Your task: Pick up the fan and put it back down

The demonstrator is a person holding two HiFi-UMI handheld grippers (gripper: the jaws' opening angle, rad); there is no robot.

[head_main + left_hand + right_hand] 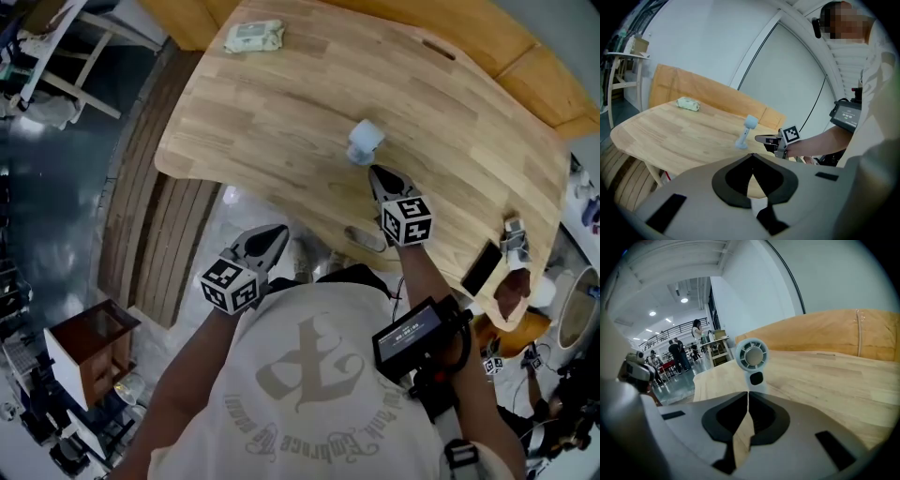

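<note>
Looking down past a pale T-shirt (309,394) with a grey printed emblem, and past a black display unit (412,336) strapped to the right forearm. Holding the right gripper (375,172) out over the wooden bench (281,112), tips just short of the fan (364,141) on its near side and not touching it. Clenching those jaws tip to tip on nothing, as the right gripper view shows, with the fan's round grille facing straight back at them from just beyond the tips. Finding the small pale-blue handheld fan upright on its foot on the bench top, untouched by either gripper. Holding the left gripper (279,232) well back from the fan and to its left, off the bench's near edge and above the floor, pointing toward the fan. Pressing its jaws together at the tips as well, gripping nothing, with only bench wood showing through the gap behind the tips. Spotting a packet of wipes (253,36) well beyond the fan and to its left. Noting a flat black rectangular thing (482,267) well to the fan's right at the bench edge. Glimpsing a small wooden cabinet (89,347) on the floor, far to the fan's left and nearer the person.
</note>
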